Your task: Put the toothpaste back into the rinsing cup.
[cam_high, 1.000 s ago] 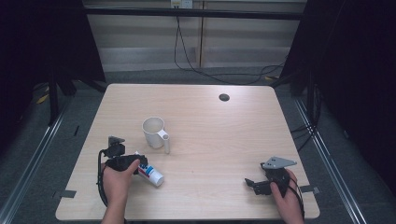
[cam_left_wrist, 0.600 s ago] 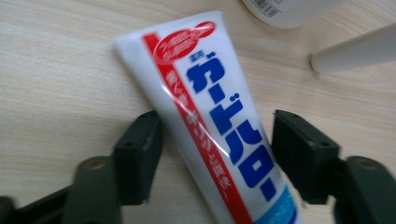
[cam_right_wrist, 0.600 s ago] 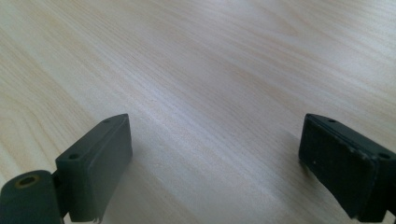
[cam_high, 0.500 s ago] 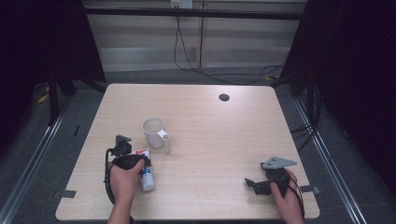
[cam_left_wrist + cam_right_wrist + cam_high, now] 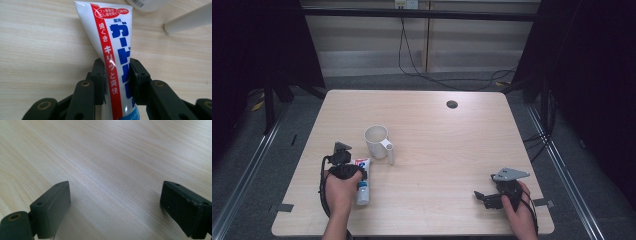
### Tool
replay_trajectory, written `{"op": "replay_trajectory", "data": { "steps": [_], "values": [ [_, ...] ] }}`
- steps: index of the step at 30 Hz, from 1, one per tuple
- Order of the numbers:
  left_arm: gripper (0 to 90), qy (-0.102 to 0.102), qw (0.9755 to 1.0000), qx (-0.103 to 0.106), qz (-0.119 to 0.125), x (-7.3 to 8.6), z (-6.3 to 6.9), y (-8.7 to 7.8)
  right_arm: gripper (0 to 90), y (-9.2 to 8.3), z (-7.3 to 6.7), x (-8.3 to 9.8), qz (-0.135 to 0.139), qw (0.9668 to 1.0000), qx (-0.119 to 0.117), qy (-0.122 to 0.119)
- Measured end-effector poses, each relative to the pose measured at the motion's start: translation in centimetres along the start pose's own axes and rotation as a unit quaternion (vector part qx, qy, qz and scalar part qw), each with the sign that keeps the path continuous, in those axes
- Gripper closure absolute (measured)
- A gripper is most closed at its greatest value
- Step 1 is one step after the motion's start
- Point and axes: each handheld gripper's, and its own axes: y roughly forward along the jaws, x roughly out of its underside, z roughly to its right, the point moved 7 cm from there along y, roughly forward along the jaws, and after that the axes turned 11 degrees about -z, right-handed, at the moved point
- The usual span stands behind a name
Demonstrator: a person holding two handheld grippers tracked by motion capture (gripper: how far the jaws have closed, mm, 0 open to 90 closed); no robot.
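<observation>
**Left gripper clamped on a toothpaste tube**

At the lower left of the high view, the left gripper [image 5: 346,167] grips a white toothpaste tube [image 5: 362,181] lying flat on the wooden table [image 5: 452,145]; its jaws have just been closing, and in the left gripper view both pads press the tube's sides. The tube's flat crimped end points toward a white mug [image 5: 377,141] just above it. At the lower right, the right gripper [image 5: 484,197] rests with jaws spread wide over bare wood.
</observation>
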Motion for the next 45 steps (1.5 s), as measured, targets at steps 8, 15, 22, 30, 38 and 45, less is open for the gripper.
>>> {"op": "replay_trajectory", "data": {
  "steps": [8, 15, 22, 30, 38, 45],
  "values": [
    [69.4, 0.01, 0.998, 0.025, 0.058, -0.4, -0.6, -2.3, 9.1, 0.0, 0.0, 0.0, 0.0, 1.0, 0.0, 0.0],
    [69.2, 0.028, 0.9929, 0.029, 0.112, -1.1, -0.4, -4.2, 9.1, 0.0, 0.0, 0.0, -0.001, 1.0, 0.0, 0.0],
    [68.9, 0.038, 0.9871, 0.037, 0.151, -1.7, -0.3, -5.8, 9.1, 0.0, 0.0, 0.0, 0.0, 1.0, 0.0, 0.0],
    [68.7, 0.047, 0.982, 0.041, 0.179, -2.2, -0.1, -6.3, 9.1, 0.0, 0.0, 0.0, -0.001, 1.0, 0.0, 0.0],
    [68.7, 0.052, 0.9754, 0.041, 0.21, -2.8, 0.4, -7.2, 9.1, 0.0, 0.0, 0.0, -0.001, 1.0, 0.0, 0.0],
    [68.4, 0.059, 0.9682, 0.042, 0.239, -3.4, 0.9, -8.0, 9.1, 0.0, 0.0, 0.0, -0.001, 1.0, 0.0, 0.0]
  ]
}}
